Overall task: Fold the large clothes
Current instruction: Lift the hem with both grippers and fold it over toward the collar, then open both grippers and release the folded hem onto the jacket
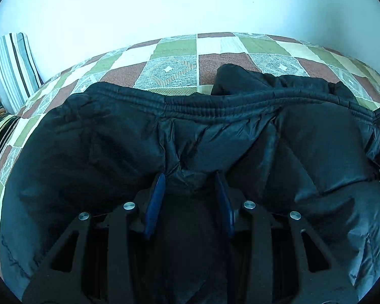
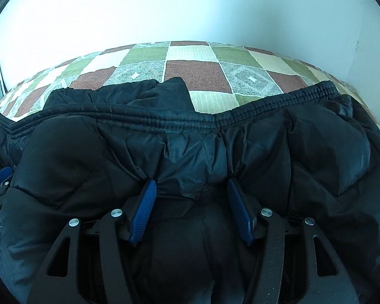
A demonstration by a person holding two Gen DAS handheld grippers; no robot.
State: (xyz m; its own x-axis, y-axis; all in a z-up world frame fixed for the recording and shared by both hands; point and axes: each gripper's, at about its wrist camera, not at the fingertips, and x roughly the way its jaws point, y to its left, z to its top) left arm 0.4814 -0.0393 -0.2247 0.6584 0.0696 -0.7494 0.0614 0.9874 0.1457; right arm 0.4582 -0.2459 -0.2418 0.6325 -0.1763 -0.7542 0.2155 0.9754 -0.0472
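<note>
Left gripper (image 1: 190,177) pinches a bunch of the black puffer jacket (image 1: 88,152), which lies on the patchwork bedspread (image 1: 172,71), elastic hem at twelve o'clock. Right gripper (image 2: 190,185) likewise clamps padding, probably for lifting evenly into a fold.

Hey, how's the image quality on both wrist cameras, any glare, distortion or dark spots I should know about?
Left wrist view: strong fisheye bending, dark corner vignette, the white wall nearly blown out, the black puffer jacket underexposed with faint sheen, and a bluish cast. Right wrist view: same curving of the patchwork bedspread, wall brightest at upper left, fabric detail between the blue finger pads lost in shadow.
</note>
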